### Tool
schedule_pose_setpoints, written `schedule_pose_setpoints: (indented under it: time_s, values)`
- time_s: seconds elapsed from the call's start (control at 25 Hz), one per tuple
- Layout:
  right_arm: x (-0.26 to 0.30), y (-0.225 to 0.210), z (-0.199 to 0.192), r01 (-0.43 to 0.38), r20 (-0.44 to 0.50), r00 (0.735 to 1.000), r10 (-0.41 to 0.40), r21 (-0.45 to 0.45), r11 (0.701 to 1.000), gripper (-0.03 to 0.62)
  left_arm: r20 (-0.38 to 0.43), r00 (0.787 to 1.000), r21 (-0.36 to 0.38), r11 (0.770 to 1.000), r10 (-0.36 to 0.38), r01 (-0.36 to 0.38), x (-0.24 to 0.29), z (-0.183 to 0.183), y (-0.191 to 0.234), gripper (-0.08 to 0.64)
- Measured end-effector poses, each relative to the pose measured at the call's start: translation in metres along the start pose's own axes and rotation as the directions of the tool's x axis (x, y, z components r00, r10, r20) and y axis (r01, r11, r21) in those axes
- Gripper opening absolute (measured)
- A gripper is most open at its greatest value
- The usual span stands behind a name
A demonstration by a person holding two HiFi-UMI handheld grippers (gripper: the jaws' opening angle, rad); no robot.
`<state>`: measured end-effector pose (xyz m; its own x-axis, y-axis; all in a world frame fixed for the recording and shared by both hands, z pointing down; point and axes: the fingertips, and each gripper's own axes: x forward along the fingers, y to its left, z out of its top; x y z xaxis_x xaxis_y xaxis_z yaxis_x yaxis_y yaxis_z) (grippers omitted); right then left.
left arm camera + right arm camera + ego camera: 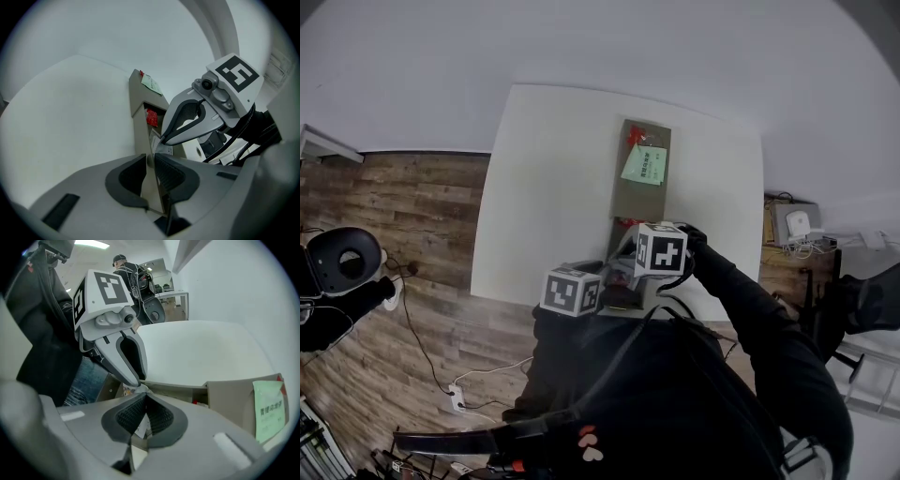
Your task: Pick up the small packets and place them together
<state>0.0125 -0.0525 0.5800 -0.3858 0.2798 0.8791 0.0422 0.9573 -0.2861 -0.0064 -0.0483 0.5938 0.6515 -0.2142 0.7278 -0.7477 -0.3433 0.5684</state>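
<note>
A long cardboard box [630, 199] lies open on the white table [544, 187]. A green packet [644, 165] rests on its far flap beside a red packet [635, 137]. My left gripper [151, 157] is shut on the box's near wall [139, 123], pinching the thin cardboard. Another red packet [151, 117] lies inside the box. My right gripper [145, 399] reaches into the box's near end and is shut on a small white printed packet [139, 427]. In the head view both grippers, left [614, 281] and right [628, 248], are close together at the table's front edge.
Bare white table top spreads left of the box [70, 117]. Wooden floor with cables and a power strip [455, 398] lies to the left, along with a black round device [342, 258]. A white device [797, 223] sits on a stand to the right.
</note>
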Motion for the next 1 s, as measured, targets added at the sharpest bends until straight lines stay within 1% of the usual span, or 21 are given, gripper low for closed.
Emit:
schedule_pose_setpoints:
  time_s: [0.08,0.24,0.32,0.44,0.52,0.64,0.8,1.0]
  values:
    - [-0.003,0.0,0.0,0.01,0.006,1.0,-0.01,0.0,1.0,0.003,0.015,1.0,0.001,1.0,-0.002,0.002,-0.002,0.004,-0.001,0.061]
    - [-0.011,0.001,0.002,0.027,0.014,1.0,-0.027,-0.014,1.0,0.002,0.031,0.999,-0.014,0.999,-0.035,0.035,-0.004,0.004,-0.004,0.061]
    - [-0.015,0.001,0.004,0.038,0.016,0.999,-0.038,-0.02,0.999,0.002,0.038,0.998,-0.006,0.999,-0.04,0.04,-0.007,0.008,-0.006,0.061]
    - [-0.021,-0.002,0.005,0.062,0.026,0.998,-0.062,-0.017,0.998,0.002,0.066,0.997,0.021,0.999,-0.027,0.026,-0.02,0.019,-0.007,0.061]
    - [-0.028,-0.005,0.006,0.078,0.038,0.996,-0.077,-0.009,0.997,0.002,0.088,0.996,0.023,1.0,-0.016,0.015,-0.028,0.026,-0.005,0.061]
    - [-0.039,-0.012,0.007,0.113,0.057,0.992,-0.113,0.004,0.994,0.002,0.096,0.995,0.018,1.0,0.0,-0.001,-0.033,0.03,0.001,0.061]
    - [-0.064,-0.029,0.011,0.187,0.113,0.975,-0.19,0.034,0.982,0.002,0.085,0.996,0.015,1.0,0.004,-0.006,-0.032,0.024,0.002,0.061]
    - [-0.098,-0.055,0.009,0.249,0.173,0.948,-0.268,0.123,0.961,0.002,0.059,0.998,0.024,1.0,-0.002,0.001,-0.023,0.02,-0.003,0.061]
